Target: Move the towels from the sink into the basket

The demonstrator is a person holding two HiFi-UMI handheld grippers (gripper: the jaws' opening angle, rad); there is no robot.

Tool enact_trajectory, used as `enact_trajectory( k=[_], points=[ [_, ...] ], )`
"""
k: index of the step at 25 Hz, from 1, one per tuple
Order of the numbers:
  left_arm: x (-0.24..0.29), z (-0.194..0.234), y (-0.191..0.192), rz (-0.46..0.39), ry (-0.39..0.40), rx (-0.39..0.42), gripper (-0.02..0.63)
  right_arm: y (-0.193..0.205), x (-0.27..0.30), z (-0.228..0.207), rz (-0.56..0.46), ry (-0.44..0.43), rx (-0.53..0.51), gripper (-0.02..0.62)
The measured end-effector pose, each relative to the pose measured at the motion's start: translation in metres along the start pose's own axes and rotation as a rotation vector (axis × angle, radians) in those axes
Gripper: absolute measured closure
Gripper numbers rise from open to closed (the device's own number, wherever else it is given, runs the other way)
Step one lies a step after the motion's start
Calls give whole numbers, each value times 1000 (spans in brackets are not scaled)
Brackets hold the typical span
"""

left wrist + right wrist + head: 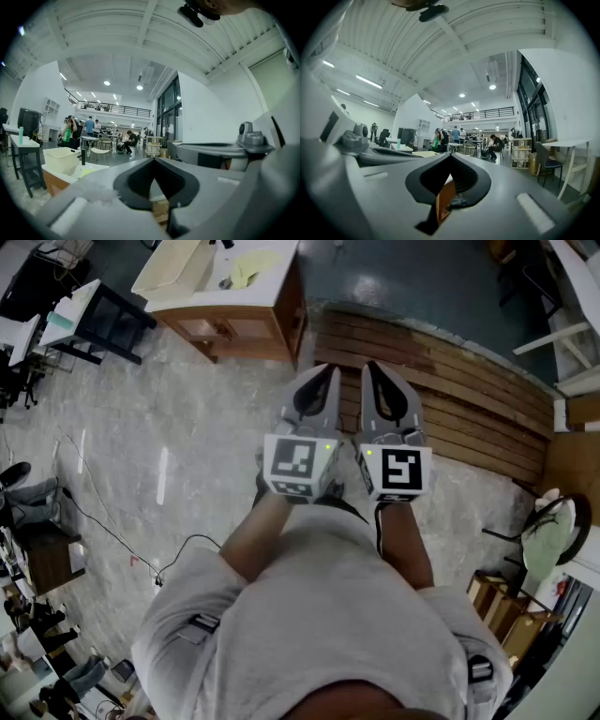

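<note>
A yellow-green towel point(247, 269) lies on the white top of a wooden vanity point(246, 326) at the far left of the room, beside a cream tub point(176, 268). In the left gripper view the cream tub point(63, 159) and the towel point(89, 172) show low at the left, far off. I hold both grippers side by side in front of my chest, pointing level. My left gripper point(325, 372) is shut with nothing in it. So is my right gripper point(372, 370). Their closed tips show in the left gripper point(153, 160) view and the right gripper point(450, 157) view.
A curved wooden deck point(450, 399) runs ahead and to the right. A black side table point(105, 321) stands left of the vanity. A cable point(112, 538) trails on the marble floor. A chair point(551, 526) and wooden boxes point(497, 604) stand at the right. People sit far off.
</note>
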State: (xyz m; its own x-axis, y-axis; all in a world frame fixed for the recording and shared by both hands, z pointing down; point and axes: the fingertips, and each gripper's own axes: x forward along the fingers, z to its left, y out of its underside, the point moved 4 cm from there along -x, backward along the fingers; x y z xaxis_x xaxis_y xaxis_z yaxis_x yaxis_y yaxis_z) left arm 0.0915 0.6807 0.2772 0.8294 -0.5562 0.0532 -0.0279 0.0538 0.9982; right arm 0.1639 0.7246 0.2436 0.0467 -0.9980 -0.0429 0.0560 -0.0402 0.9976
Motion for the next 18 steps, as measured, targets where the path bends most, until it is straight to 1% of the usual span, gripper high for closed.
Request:
enact_trajectory(
  k=[6,9,14,18],
  points=[
    [-4,25,4,8,-27,-10,586,10,21,13,7,-17,2,589],
    [-7,52,7,17,-73,-27,586,14,41,27,7,-32,-13,589],
    [-12,104,10,23,-159,-47,586,18,86,58,11,-113,-16,589],
    [-18,159,15,31,-225,-68,586,24,135,94,35,-190,-11,589]
  ],
)
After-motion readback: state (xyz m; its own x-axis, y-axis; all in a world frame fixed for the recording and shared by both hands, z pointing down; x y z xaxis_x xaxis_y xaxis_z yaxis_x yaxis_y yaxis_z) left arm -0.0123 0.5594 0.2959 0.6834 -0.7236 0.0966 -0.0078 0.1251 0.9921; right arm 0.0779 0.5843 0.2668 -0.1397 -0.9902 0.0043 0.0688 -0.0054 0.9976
